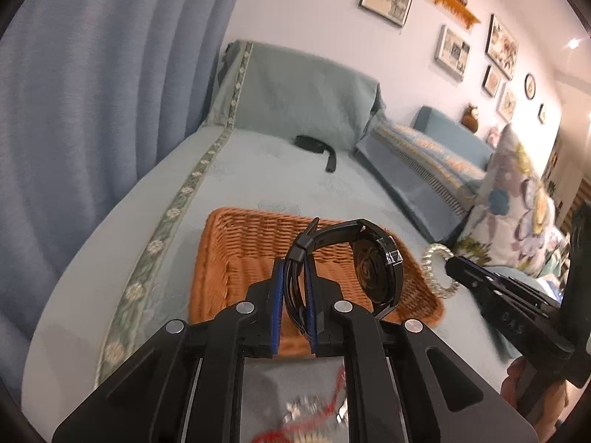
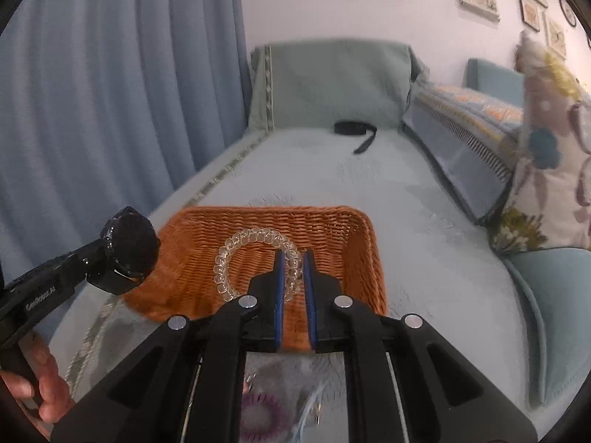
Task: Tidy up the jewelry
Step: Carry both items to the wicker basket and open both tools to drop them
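An orange wicker basket (image 1: 240, 254) sits on a pale green bed cover; it also shows in the right wrist view (image 2: 325, 229). My left gripper (image 1: 295, 277) is shut on the strap of a black wristwatch (image 1: 376, 262) and holds it above the basket; the watch also shows at the left of the right wrist view (image 2: 129, 247). My right gripper (image 2: 293, 269) is shut on a clear beaded bracelet (image 2: 236, 251) and holds it over the basket. In the left wrist view the bracelet (image 1: 437, 265) hangs at the basket's right edge.
A black strap-like object (image 1: 317, 147) lies on the bed near the headboard cushion. A blue curtain (image 2: 110, 92) hangs at the left. A floral pillow (image 2: 546, 155) and a striped bolster (image 1: 424, 162) lie at the right. Blurred beads and red cord (image 1: 314, 421) lie below the left gripper, a purple coil (image 2: 262, 417) below the right.
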A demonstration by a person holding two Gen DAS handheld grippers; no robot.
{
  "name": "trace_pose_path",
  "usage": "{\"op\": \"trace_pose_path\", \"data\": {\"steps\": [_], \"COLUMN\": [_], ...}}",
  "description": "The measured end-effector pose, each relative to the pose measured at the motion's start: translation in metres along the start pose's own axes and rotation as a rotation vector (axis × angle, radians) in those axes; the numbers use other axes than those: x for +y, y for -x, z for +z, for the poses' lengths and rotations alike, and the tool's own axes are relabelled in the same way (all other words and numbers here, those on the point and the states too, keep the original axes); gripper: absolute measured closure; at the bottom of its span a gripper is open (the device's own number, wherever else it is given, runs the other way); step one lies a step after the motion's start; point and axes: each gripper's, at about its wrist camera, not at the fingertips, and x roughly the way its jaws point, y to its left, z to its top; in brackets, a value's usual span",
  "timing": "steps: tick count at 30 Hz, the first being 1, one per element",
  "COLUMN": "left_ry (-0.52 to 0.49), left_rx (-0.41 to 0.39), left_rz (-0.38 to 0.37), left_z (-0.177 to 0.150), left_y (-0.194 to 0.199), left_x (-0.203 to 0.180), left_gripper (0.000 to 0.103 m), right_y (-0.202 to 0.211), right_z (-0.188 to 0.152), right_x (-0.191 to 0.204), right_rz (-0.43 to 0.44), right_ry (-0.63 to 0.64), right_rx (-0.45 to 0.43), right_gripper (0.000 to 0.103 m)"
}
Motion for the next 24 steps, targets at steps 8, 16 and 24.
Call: {"op": "trace_pose_path", "data": {"steps": [8,16,24], "left_ry": [-0.033,-0.052,-0.064], "left_rx": [0.107,0.168,0.124], "left_rz": [0.049,0.054,-0.019], "left_z": [-0.004,-0.014,-0.007], "left_y": [-0.066,-0.080,-0.029], "left_x": [0.001,0.002,0.000], "left_gripper": [0.094,0.086,0.060], "right_y": [-0.090,-0.106,-0.065], "right_z": [-0.003,-0.015,-0.014], "right_x": [-0.006,-0.005,-0.015], "right_rz": [-0.052,-0.040,0.022], "right_ry": [0.010,0.012,-0.026], "right_rx": [0.195,0.270,0.222], "right_gripper": [0.095,0.093,0.055]}}
